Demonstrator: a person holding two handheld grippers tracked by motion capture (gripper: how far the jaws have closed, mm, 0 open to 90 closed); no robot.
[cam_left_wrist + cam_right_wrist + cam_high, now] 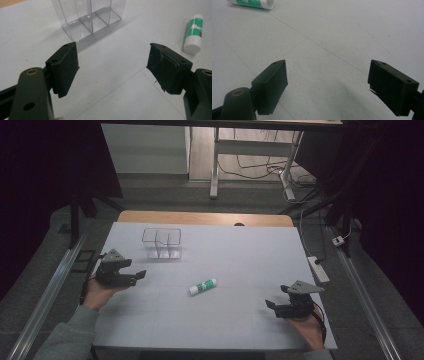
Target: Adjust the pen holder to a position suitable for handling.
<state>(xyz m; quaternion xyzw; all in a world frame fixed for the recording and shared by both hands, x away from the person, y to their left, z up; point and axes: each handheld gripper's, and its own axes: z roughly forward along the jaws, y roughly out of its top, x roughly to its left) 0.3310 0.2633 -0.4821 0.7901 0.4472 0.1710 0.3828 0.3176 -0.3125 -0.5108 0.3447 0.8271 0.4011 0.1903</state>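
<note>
White table sheet (pixel 240 320), dim room. Right gripper (pixel 278 306) near edge, left gripper (pixel 136 276) opposite, both jaws wide, holding nothing. Glue stick (pixel 202 286) lies flat between them, apart from both: likely light, rigid, smooth, may roll; grip mid-barrel. Clear plastic organizer (pixel 161 243) beyond.

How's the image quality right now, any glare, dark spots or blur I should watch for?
High view: dim, corners fall to black, the clear organiser shows mostly as edges. Left gripper view: reflections streak the organiser's walls, the glue stick is sharp, the left tool close and soft. Right gripper view: the right tool casts a soft shadow on the mat.
</note>
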